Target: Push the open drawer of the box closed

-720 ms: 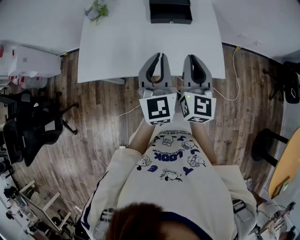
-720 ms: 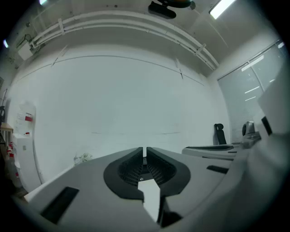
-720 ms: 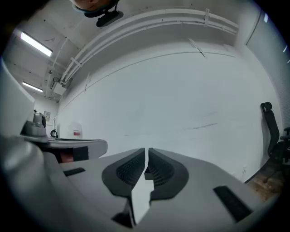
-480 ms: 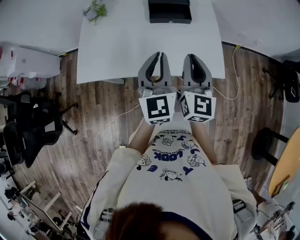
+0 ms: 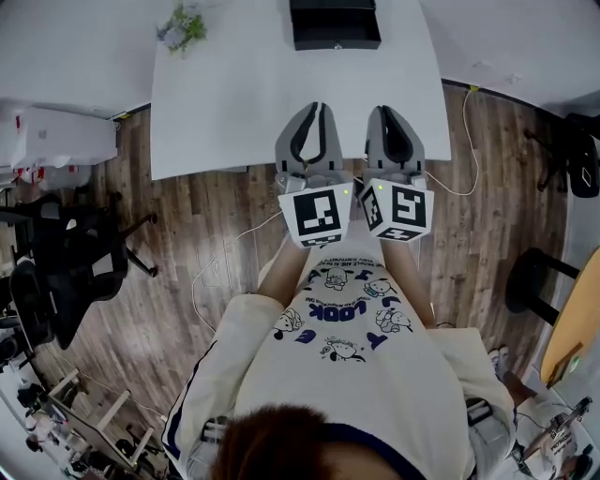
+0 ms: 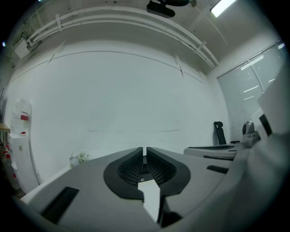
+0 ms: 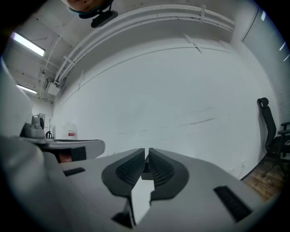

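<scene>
A: Where's the box [image 5: 335, 21]?
B: Twelve o'clock, far across the table [image 5: 234, 103]. Left gripper [image 5: 322, 109] and right gripper [image 5: 382, 112] are clenched, empty.
A: Keep level, meet the drawer [image 5: 336, 42] squarely, and push straight.

The box [image 5: 335, 25] sits on the far side of the desk [image 5: 234, 103], about midway across. A small plant [image 5: 183, 28] stands to its left on the desk. The left tool [image 5: 320, 109] and right tool [image 5: 382, 112] are side by side above the near edge, well apart from the box. A chair [image 5: 70, 272] stands on the floor [image 5: 216, 225], left of the desk.
</scene>
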Tool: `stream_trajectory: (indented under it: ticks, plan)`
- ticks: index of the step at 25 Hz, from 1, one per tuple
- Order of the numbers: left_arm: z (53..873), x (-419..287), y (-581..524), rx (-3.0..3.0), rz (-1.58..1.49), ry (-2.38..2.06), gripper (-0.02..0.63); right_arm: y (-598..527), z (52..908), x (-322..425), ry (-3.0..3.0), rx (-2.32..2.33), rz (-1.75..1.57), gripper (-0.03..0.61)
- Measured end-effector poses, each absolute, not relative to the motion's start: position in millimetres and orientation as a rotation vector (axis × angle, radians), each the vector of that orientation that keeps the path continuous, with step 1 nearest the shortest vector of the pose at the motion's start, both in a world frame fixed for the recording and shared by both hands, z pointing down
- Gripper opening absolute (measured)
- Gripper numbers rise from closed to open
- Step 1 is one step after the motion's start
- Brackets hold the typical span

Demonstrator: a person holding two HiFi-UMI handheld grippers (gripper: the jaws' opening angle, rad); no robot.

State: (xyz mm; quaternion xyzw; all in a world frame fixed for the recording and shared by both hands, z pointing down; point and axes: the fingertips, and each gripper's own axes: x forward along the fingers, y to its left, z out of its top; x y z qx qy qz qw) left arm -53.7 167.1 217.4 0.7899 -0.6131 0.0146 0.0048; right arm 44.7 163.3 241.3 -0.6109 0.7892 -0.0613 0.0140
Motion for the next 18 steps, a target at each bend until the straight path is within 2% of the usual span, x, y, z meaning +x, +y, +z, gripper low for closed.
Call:
stream_trajectory:
  ticks: [18]
  plan:
    - [240,-74,114,2.482,0.092,-1.849,0.032,117,262,32,2.416,-1.969,-0.246,0.044]
